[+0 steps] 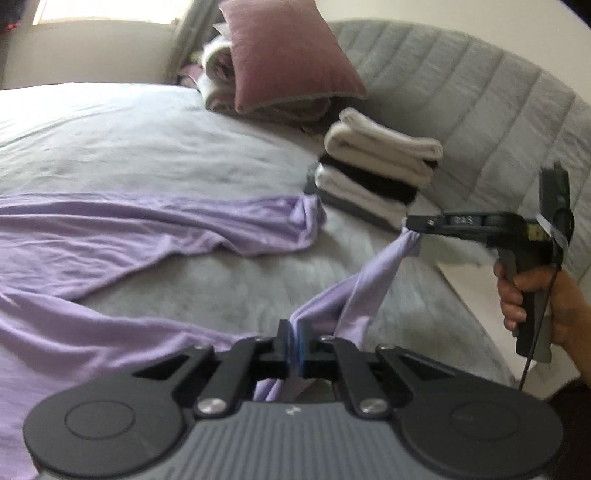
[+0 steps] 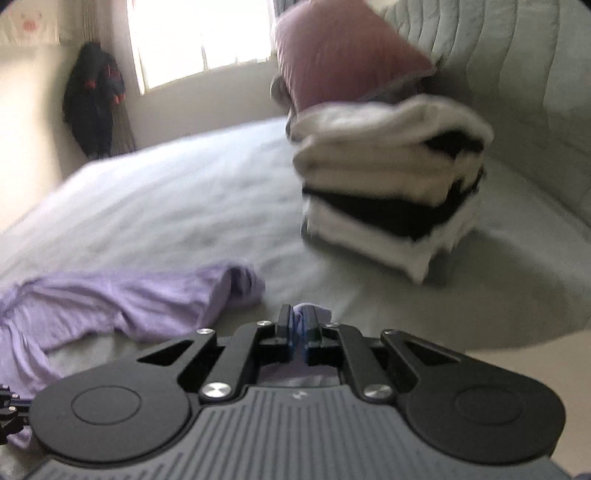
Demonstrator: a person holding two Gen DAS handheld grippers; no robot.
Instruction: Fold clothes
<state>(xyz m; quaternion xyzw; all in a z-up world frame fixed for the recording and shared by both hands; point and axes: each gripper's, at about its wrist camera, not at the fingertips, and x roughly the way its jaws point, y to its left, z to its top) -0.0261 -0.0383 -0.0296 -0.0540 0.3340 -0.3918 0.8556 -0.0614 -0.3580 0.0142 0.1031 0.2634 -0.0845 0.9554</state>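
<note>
A lilac garment [image 1: 122,236] lies spread and rumpled across the grey bed [image 1: 147,147]. My left gripper [image 1: 293,332] is shut on a bunched edge of it, and cloth hangs down between the fingers. From there a taut strip of the fabric [image 1: 369,284] runs up to my right gripper [image 1: 410,223], which a hand [image 1: 532,295] holds at the right and which is shut on another edge. In the right wrist view the right gripper [image 2: 297,319] pinches a lilac fold, and the rest of the garment [image 2: 110,306] lies to its left.
A stack of folded white and black clothes [image 1: 376,173] [image 2: 388,184] sits near the padded grey headboard [image 1: 480,96]. A pink pillow [image 1: 288,55] leans on rolled blankets behind it. A dark coat [image 2: 94,99] hangs in the corner by the window [image 2: 199,33].
</note>
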